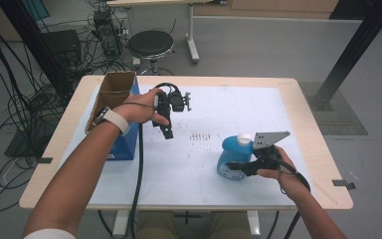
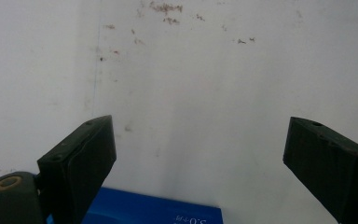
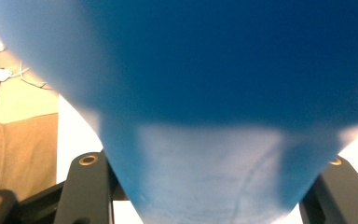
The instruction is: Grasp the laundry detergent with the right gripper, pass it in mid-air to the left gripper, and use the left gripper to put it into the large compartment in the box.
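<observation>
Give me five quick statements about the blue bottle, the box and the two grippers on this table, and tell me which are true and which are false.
1. The right gripper is clamped on the blue bottle. True.
2. The left gripper holds the cardboard box. False: its jaws stand open with nothing between them, over the white table cover.
3. The bottle has a white cap. True.
4. The bottle stands inside the box. False: it is on the table cover near the right side, apart from the box.
5. The box is closed. False: its top flaps stand open.
</observation>
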`<state>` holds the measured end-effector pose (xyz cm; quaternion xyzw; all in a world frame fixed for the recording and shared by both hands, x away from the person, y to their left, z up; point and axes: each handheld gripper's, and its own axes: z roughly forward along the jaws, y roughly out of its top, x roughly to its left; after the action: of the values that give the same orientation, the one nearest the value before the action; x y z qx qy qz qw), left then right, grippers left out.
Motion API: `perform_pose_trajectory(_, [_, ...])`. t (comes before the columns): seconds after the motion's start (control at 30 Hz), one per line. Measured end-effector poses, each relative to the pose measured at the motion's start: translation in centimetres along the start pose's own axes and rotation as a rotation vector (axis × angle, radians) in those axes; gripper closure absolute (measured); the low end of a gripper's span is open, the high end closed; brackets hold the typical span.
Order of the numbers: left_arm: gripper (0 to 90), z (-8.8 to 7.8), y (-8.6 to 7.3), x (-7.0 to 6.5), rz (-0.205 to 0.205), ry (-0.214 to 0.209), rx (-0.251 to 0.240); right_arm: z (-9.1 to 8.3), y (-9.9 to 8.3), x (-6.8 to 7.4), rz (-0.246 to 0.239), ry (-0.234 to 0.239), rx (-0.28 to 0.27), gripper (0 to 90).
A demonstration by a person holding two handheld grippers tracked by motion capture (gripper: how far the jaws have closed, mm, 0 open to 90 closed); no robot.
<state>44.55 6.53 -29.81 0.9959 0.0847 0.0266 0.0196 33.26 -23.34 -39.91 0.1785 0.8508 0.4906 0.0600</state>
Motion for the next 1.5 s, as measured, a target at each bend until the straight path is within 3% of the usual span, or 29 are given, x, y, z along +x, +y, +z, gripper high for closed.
perform_pose_trajectory(1.1, [9.7, -0.9, -0.3, -0.8, 0.000, 0.015, -0.006, -0.1, 0.4, -0.3, -0.014, 0.012, 0.017, 42.1])
perform_pose_trajectory(1.5, [9.6, -1.9, -0.2, -1.9, 0.015, 0.023, 0.001, -0.3, 1.6, 0.1, -0.039, 0.050, 0.027, 42.4])
